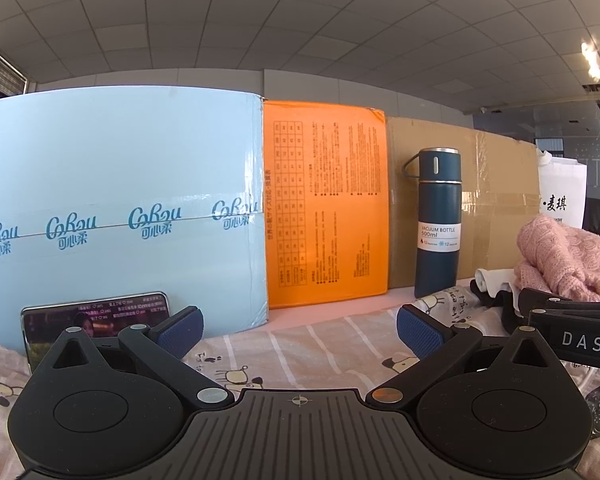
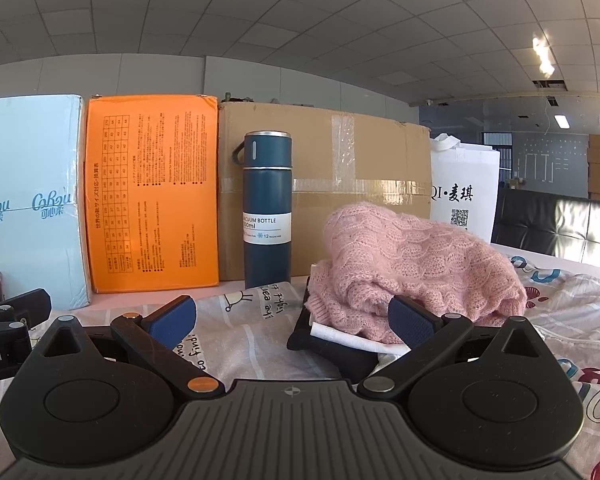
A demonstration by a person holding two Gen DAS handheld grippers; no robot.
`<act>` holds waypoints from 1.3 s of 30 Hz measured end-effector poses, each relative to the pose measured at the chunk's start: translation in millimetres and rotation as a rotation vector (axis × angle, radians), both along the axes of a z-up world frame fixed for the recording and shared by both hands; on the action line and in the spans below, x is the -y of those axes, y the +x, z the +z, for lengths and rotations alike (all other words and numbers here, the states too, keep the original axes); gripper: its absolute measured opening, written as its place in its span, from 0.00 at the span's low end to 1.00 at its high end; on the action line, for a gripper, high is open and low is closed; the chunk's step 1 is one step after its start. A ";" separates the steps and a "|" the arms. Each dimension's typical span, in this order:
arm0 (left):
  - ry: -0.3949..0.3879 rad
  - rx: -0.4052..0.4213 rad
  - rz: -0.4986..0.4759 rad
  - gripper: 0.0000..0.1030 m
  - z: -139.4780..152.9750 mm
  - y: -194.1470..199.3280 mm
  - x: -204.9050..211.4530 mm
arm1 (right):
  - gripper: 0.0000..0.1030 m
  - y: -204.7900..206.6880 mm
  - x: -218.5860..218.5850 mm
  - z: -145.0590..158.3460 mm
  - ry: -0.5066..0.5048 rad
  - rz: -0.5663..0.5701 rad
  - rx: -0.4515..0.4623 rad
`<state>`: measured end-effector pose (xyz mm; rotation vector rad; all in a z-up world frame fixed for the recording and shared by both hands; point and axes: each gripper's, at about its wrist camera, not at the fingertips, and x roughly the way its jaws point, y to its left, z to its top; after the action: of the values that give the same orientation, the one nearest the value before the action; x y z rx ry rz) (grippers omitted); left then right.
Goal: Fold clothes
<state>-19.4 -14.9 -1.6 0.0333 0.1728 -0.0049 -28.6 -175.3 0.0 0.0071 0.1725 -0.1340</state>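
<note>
Both grippers, left (image 1: 298, 330) and right (image 2: 292, 320), hover with jaws apart, empty. Pink knit sweater (image 2: 412, 268) lies bunched on a stack of dark garments (image 2: 332, 350) on the printed sheet (image 2: 236, 332), ahead of the right gripper. Best approach: pinch an outer hem, lift clear, spread flat before folding.
</note>
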 end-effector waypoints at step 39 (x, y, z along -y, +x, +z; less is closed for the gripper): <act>0.004 -0.009 0.009 1.00 0.0 0.4 -1.2 | 1.00 2.4 -0.5 -1.4 -0.005 0.010 -0.038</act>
<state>-19.0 -13.7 -1.6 0.0363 0.1821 0.0045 -26.2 -174.8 -1.3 -0.0009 0.2101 -0.1246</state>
